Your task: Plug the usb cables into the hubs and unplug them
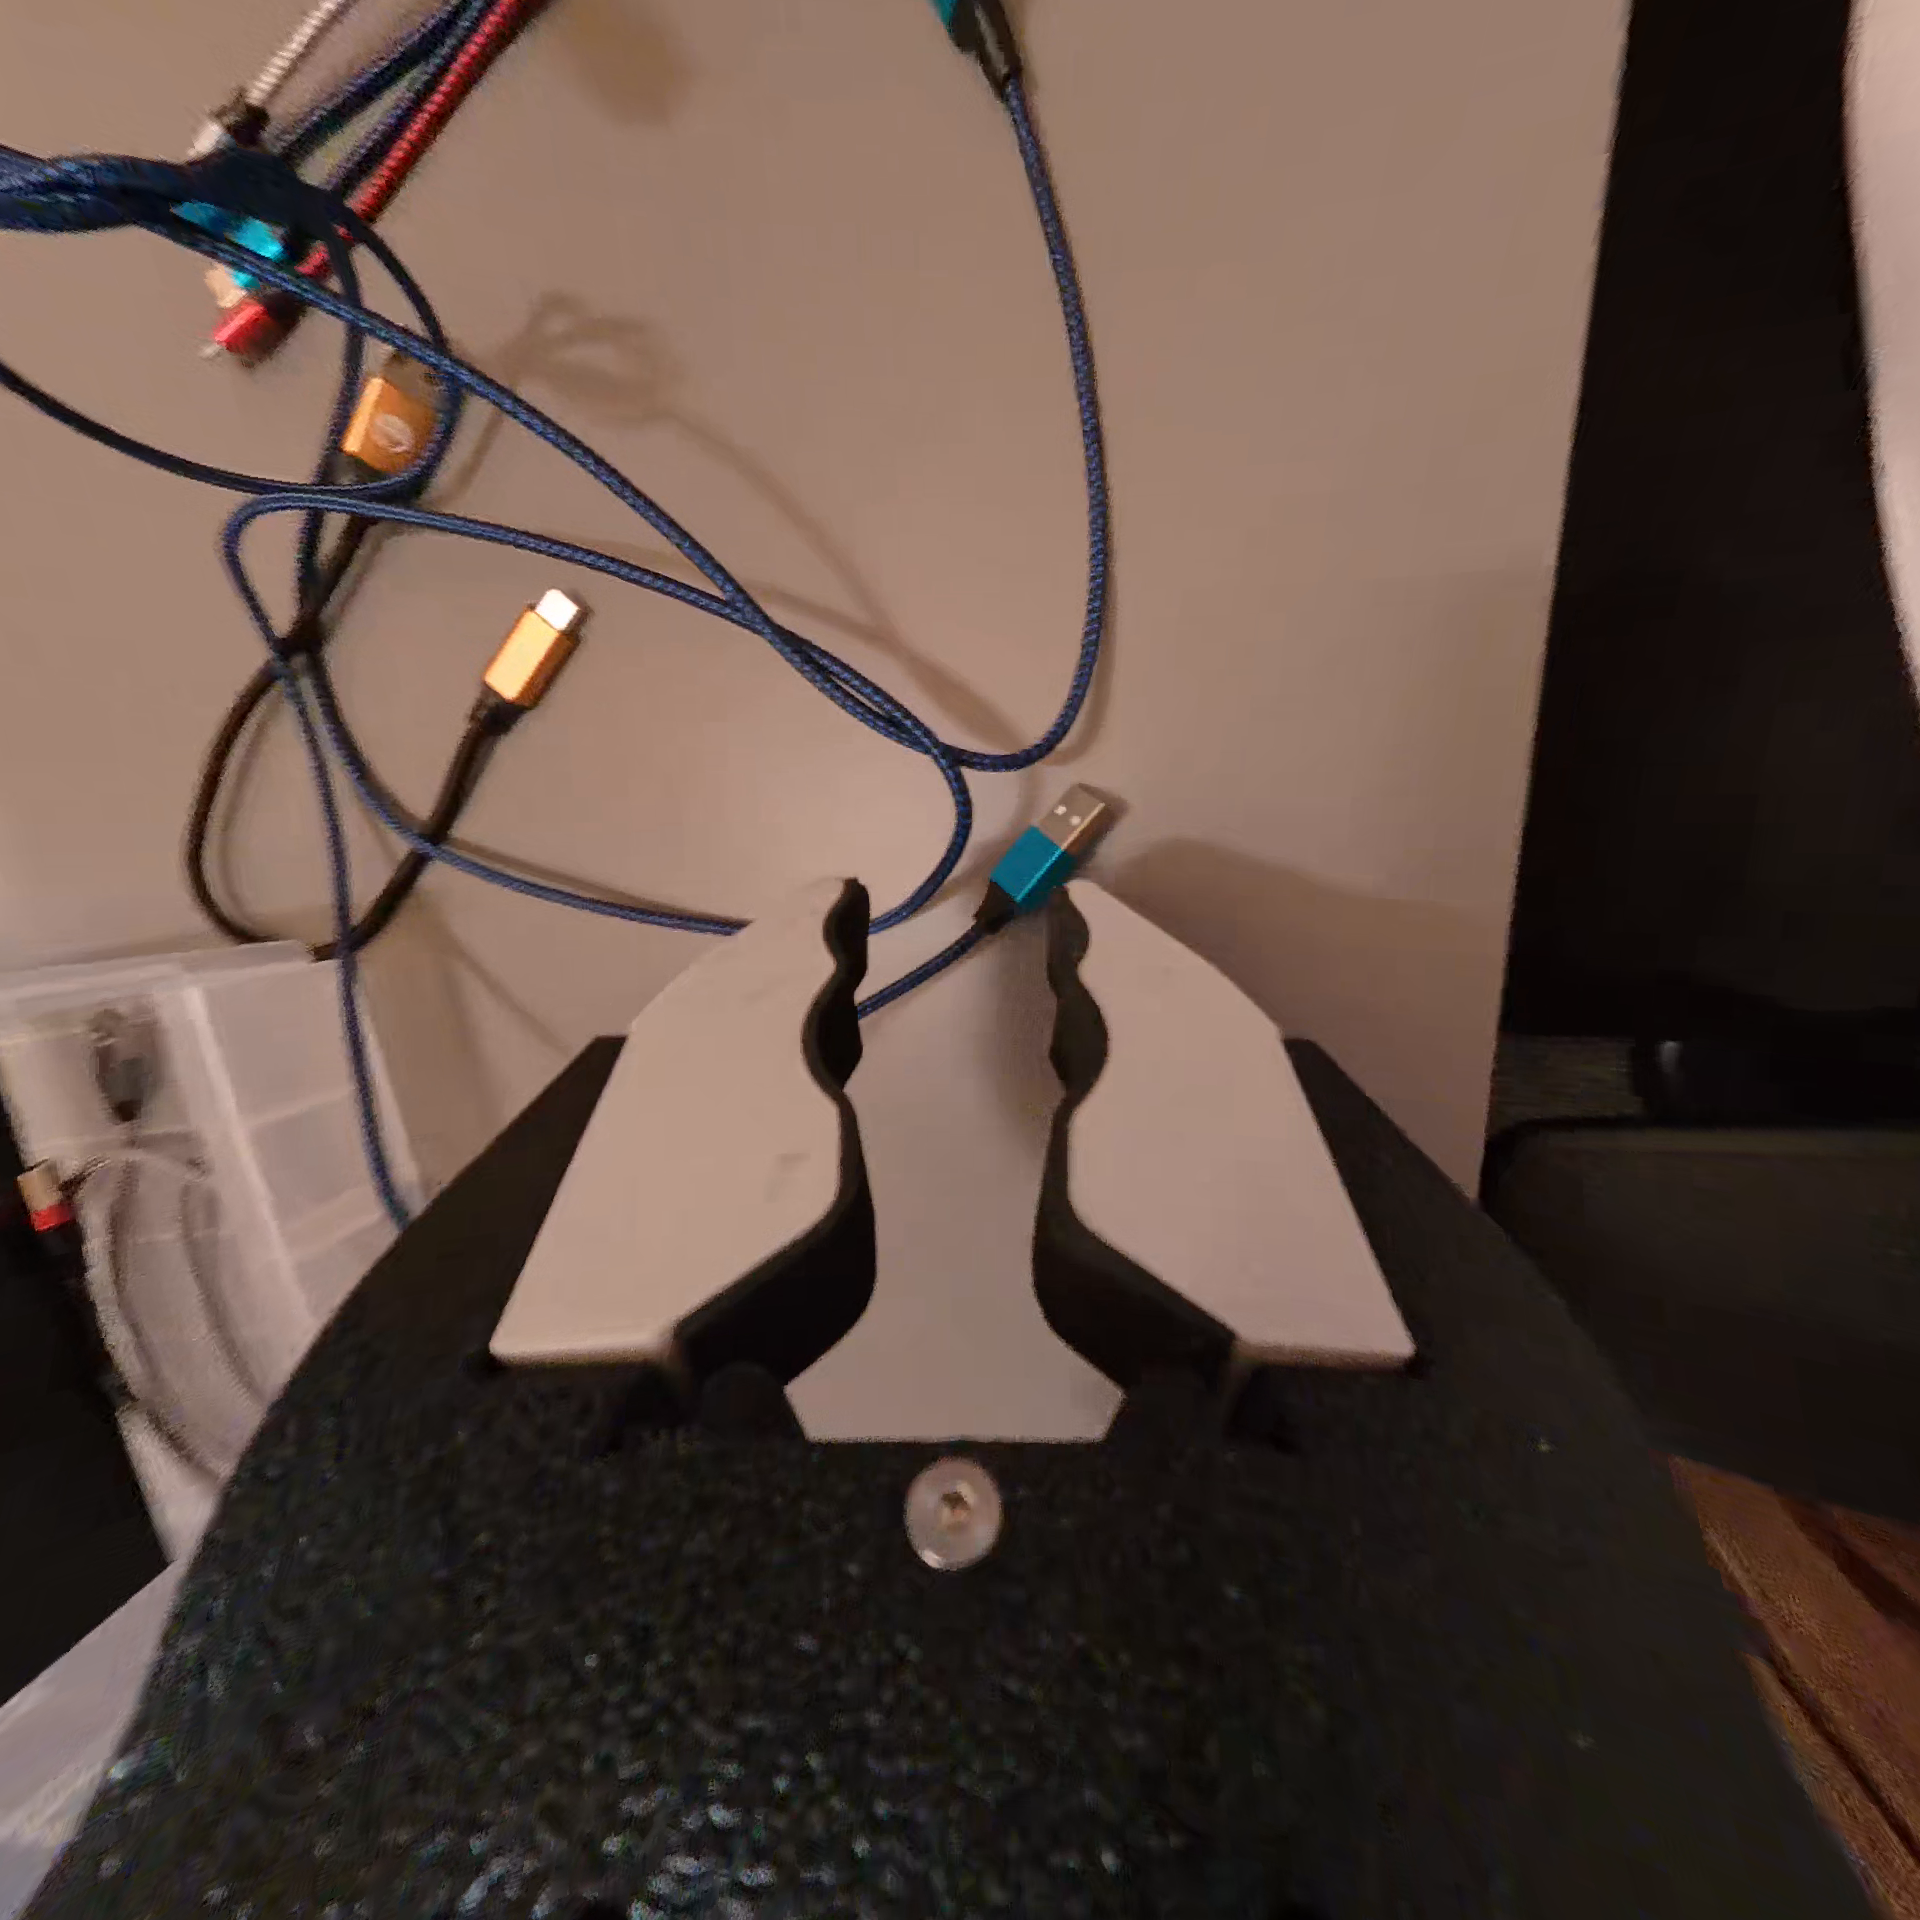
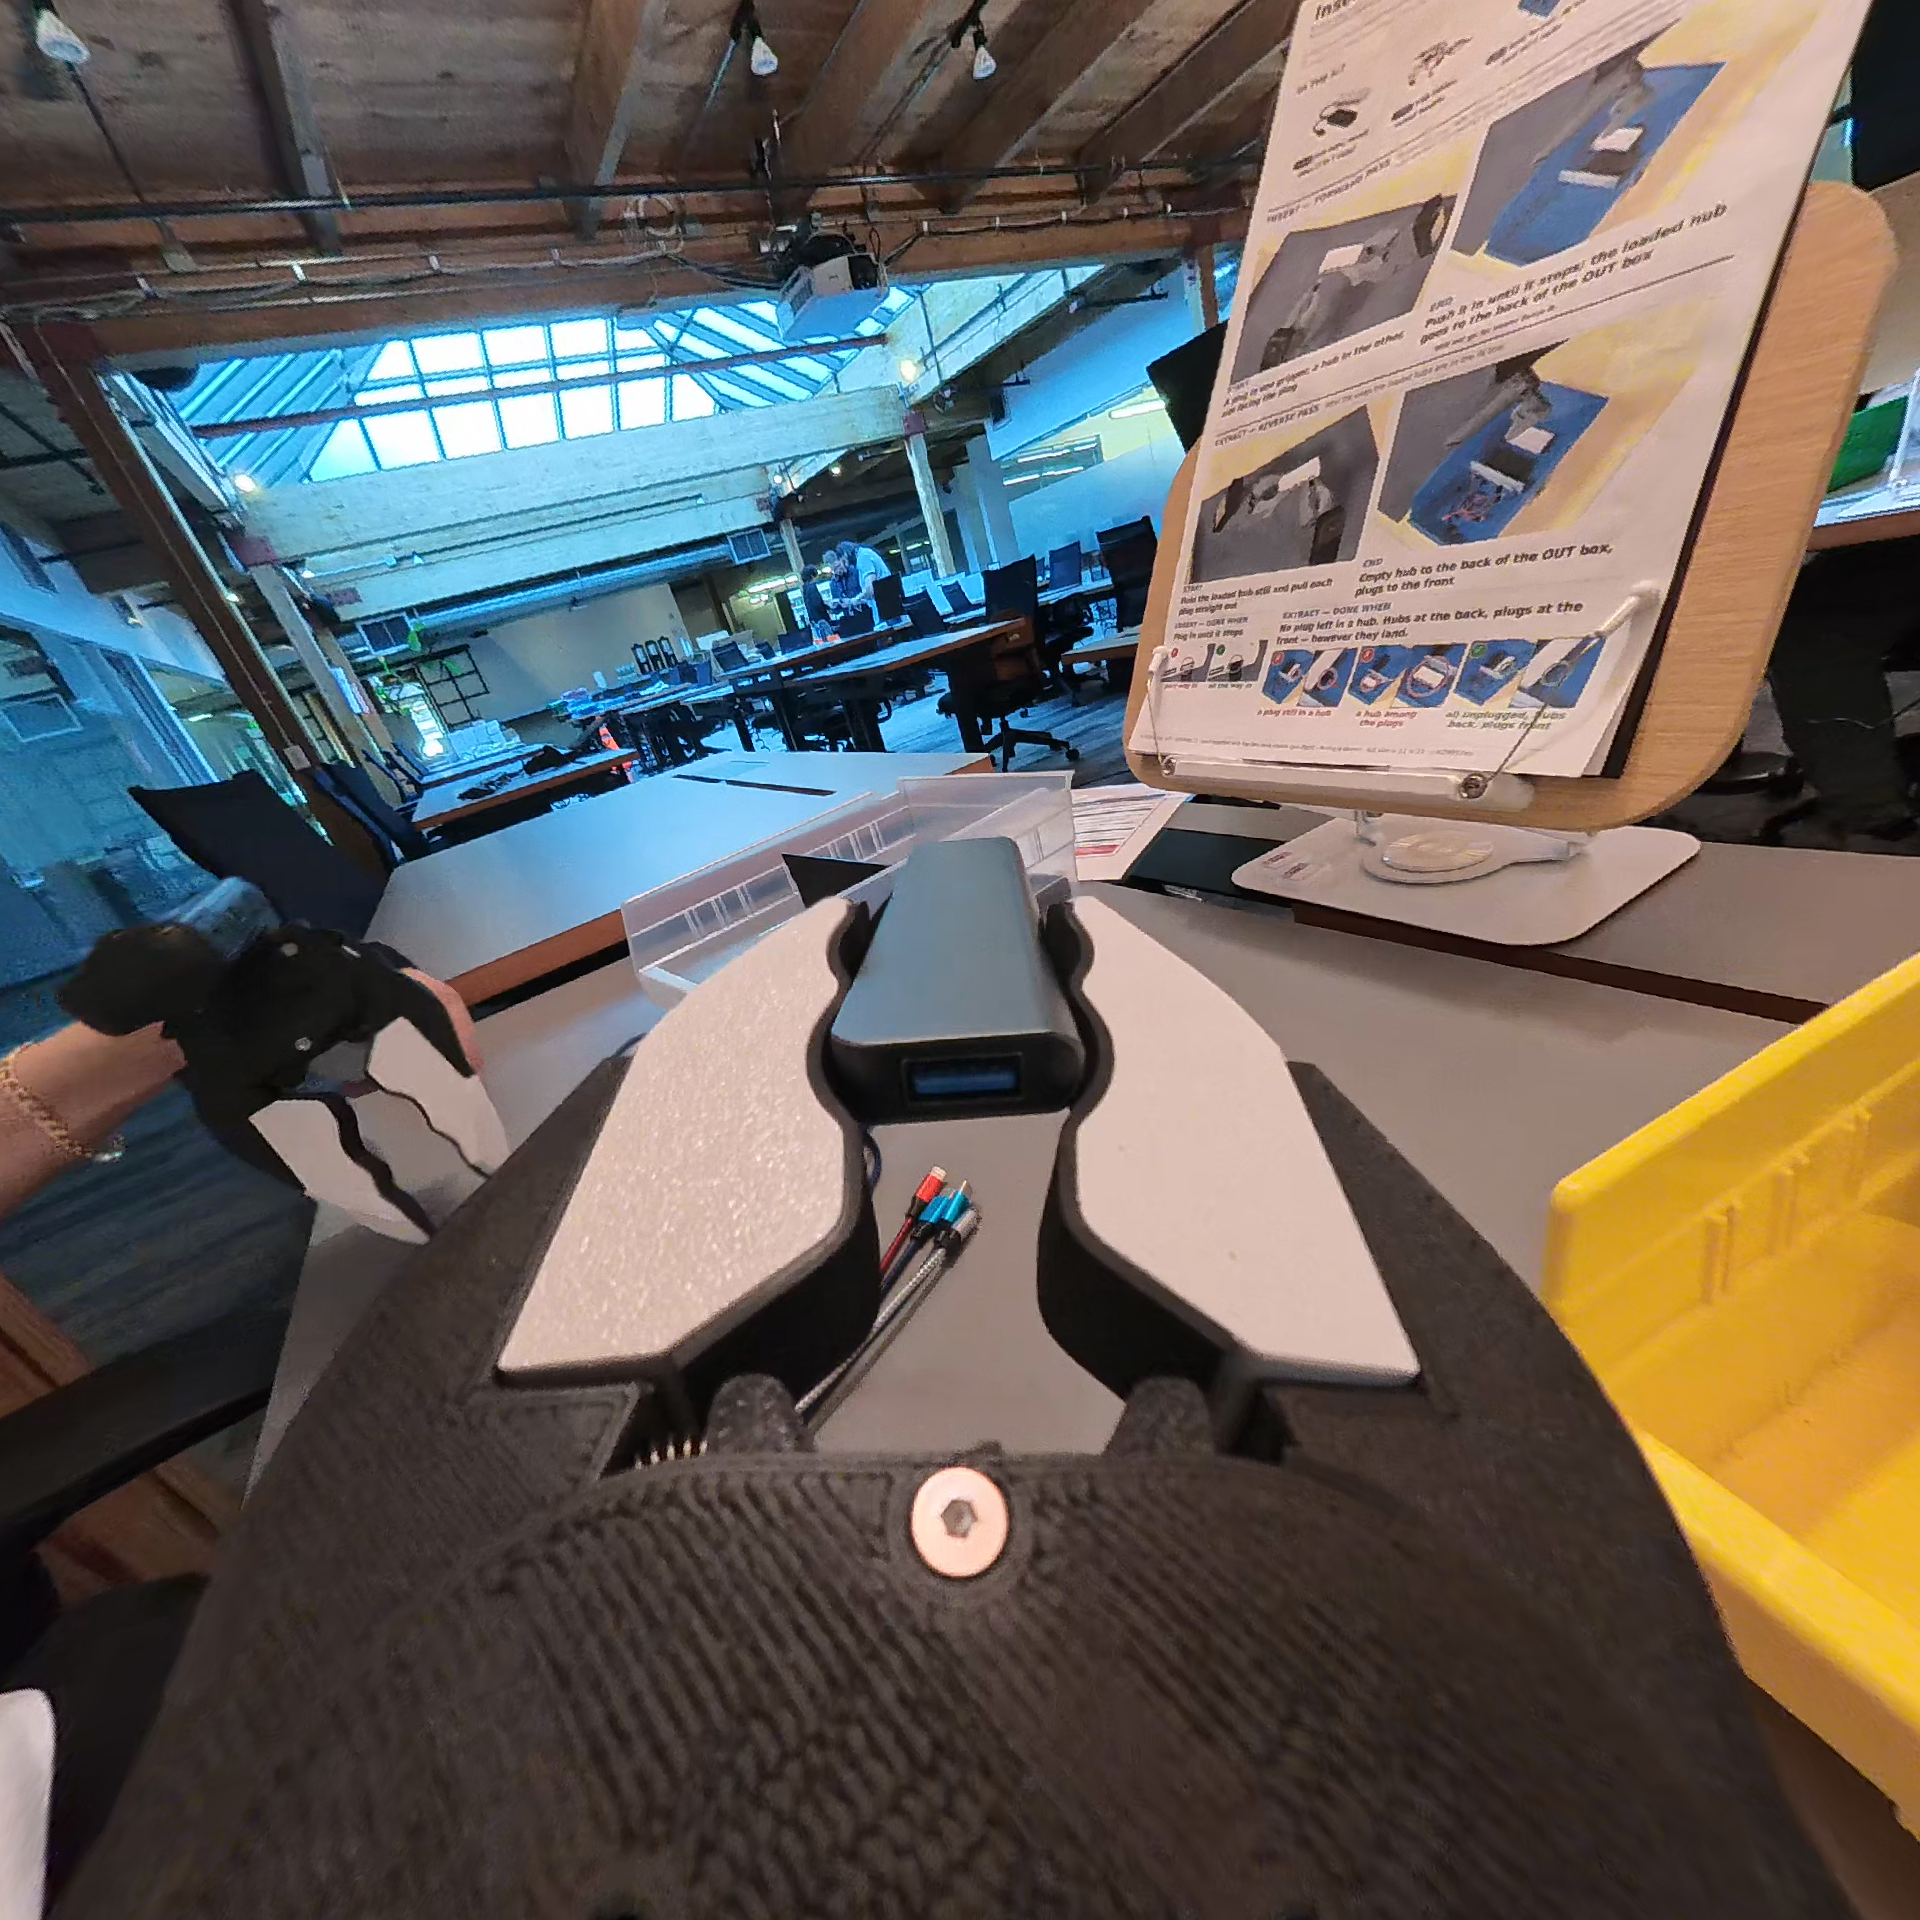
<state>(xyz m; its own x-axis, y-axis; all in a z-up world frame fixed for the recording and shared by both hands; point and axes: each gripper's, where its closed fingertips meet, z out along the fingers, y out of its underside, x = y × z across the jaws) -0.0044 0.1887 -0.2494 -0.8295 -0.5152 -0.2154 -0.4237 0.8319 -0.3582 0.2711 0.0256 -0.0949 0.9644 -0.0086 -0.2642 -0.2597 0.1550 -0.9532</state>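
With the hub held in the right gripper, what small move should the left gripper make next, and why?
Probably ease the left gripper forward and close on the teal USB plug. Its fingers are open and empty, the plug lies loose just past them, and the hub shows an empty port.

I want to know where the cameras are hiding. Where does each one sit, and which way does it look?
Left wrist view: sits on the left claw, looks down at the table with tangled cables and a teal plug; its open fingers show.
Right wrist view: sits on the right claw, looks across the room; it grips a grey hub.
Shared: the left claw also shows in the right view.
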